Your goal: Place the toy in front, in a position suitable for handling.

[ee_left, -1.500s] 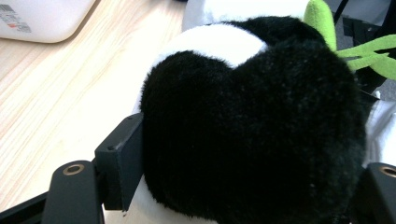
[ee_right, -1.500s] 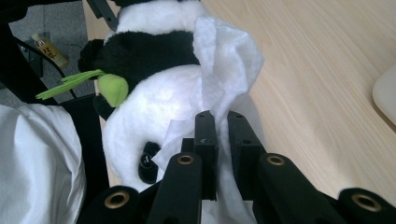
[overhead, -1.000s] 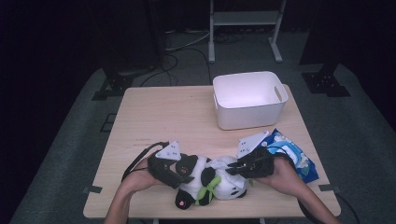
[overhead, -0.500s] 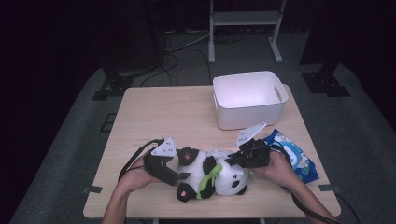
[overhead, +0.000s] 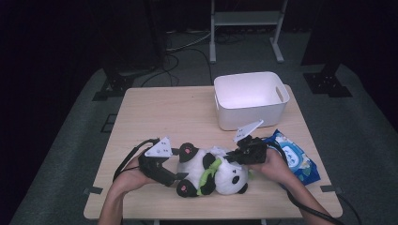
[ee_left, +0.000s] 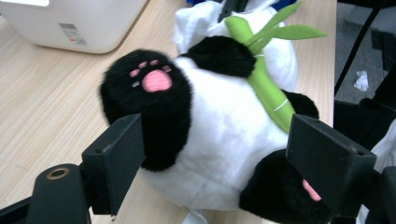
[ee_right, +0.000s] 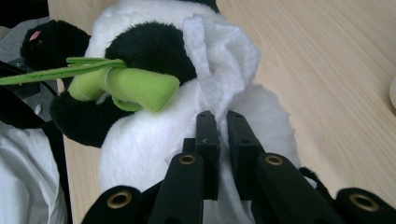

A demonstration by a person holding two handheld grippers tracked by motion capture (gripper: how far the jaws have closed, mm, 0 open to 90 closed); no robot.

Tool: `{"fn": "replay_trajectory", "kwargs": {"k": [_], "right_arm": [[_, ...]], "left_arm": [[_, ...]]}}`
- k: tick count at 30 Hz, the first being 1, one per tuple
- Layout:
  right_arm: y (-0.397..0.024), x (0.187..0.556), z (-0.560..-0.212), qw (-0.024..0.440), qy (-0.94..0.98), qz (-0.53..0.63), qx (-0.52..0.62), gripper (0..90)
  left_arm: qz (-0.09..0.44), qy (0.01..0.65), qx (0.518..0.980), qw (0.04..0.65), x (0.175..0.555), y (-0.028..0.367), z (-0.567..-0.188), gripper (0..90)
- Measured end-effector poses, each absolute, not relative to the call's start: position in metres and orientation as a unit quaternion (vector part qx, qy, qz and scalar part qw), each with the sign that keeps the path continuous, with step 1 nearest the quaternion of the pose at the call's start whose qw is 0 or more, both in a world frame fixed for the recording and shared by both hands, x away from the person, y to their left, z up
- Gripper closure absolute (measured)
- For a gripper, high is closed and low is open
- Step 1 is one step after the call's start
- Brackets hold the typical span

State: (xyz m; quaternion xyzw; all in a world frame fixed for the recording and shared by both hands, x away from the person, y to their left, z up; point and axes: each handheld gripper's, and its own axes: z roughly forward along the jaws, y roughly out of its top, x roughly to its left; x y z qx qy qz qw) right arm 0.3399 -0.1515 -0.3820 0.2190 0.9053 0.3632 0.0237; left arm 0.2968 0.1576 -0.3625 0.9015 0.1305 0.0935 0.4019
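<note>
Moved: right gripper [overhead: 234, 154] has shifted left onto the toy since a second ago.
Left gripper [ee_left: 210, 158]: jaws wide, straddling the black-and-white plush panda [overhead: 211, 171] at the near table edge.
Right gripper: pinched shut on a crumpled white wipe [ee_right: 219, 65] against the panda.
Beyond: blue wipes packet [overhead: 293, 157], then white plastic bin [overhead: 251, 101].

The plush panda [overhead: 213, 173] was black and white with pink paw pads and a green bamboo stalk [ee_left: 268, 91], the wipe [ee_right: 219, 60] and bin [overhead: 248, 98] white, the packet [overhead: 293, 157] blue, the tabletop [overhead: 164, 117] pale wood.
</note>
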Motion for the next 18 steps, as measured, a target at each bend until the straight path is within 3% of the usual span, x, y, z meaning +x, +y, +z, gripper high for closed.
{"fn": "replay_trajectory", "kwargs": {"k": [18], "right_arm": [[-0.121, 0.34, -0.387, -0.003, 0.911, 0.362, 0.198, 84.9]], "left_arm": [[0.075, 0.091, 0.913, 0.39, 0.295, 0.14, -0.37, 19.1]]}}
